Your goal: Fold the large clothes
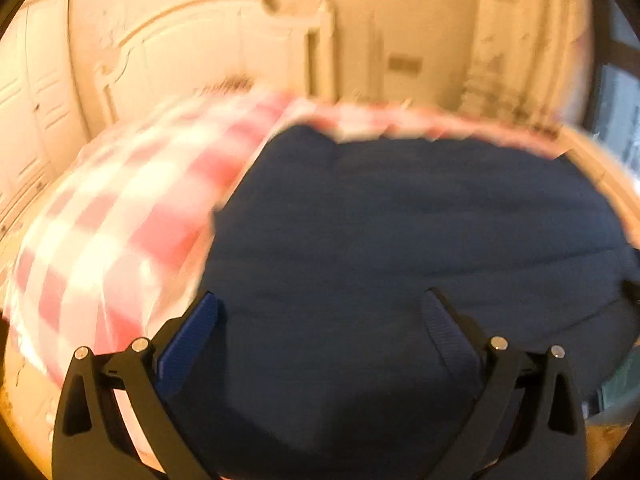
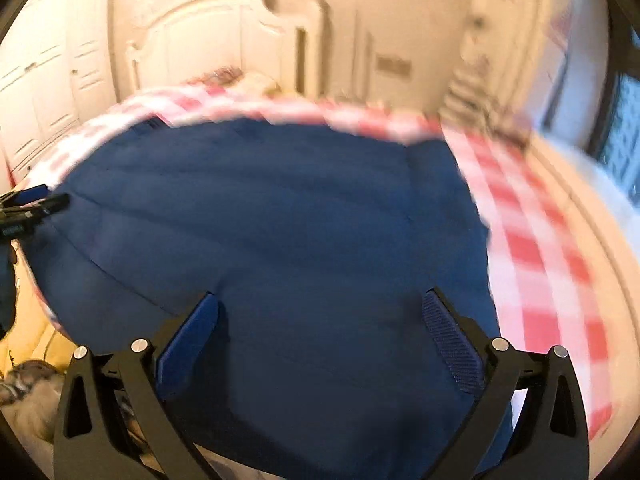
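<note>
A large dark blue garment (image 1: 400, 240) lies spread flat on a bed with a red and white checked cover (image 1: 112, 216). It also shows in the right wrist view (image 2: 280, 220). My left gripper (image 1: 320, 308) is open and empty, its jaws wide apart above the garment's near left part. My right gripper (image 2: 320, 308) is open and empty above the garment's near right part. The left gripper's tip (image 2: 36, 204) shows at the left edge of the right wrist view, at the garment's left edge. Both views are blurred.
A white carved headboard (image 1: 208, 40) stands at the far end of the bed. White wardrobe doors (image 1: 28, 92) line the left wall. A curtain and window (image 2: 624, 128) are at the right. The checked cover (image 2: 540, 264) runs along the garment's right side.
</note>
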Available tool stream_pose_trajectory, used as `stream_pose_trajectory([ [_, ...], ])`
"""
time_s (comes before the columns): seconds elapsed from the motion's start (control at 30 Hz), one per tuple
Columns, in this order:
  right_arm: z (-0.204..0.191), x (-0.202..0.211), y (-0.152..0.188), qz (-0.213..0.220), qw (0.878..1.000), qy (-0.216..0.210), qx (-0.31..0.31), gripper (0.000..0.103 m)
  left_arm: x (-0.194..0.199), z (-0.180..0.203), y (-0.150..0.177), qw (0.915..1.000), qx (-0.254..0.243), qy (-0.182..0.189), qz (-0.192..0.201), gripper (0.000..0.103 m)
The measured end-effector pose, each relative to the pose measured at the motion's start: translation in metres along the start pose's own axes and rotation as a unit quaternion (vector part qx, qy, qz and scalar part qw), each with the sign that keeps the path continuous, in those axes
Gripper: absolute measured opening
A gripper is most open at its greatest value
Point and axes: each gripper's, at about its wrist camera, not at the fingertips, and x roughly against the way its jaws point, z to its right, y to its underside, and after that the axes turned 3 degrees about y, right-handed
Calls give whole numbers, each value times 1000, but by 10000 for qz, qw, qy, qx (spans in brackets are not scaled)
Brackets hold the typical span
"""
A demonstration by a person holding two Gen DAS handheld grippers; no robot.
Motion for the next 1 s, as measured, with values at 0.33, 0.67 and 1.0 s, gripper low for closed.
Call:
stream_pose_trajectory([
  [0.33,77,58,21,197,9856,-400,-1630,98,1,-2,3,9999,-124,71,29,101],
  [0.67,106,56,81,-54,9530,-1136,-2807,81,-1,3,7,9998,-168,-48,89,101],
  [1.0,62,3,25,-377,9595,-1300,-2469,86,-2,4,7,9998,-189,-44,93,101],
])
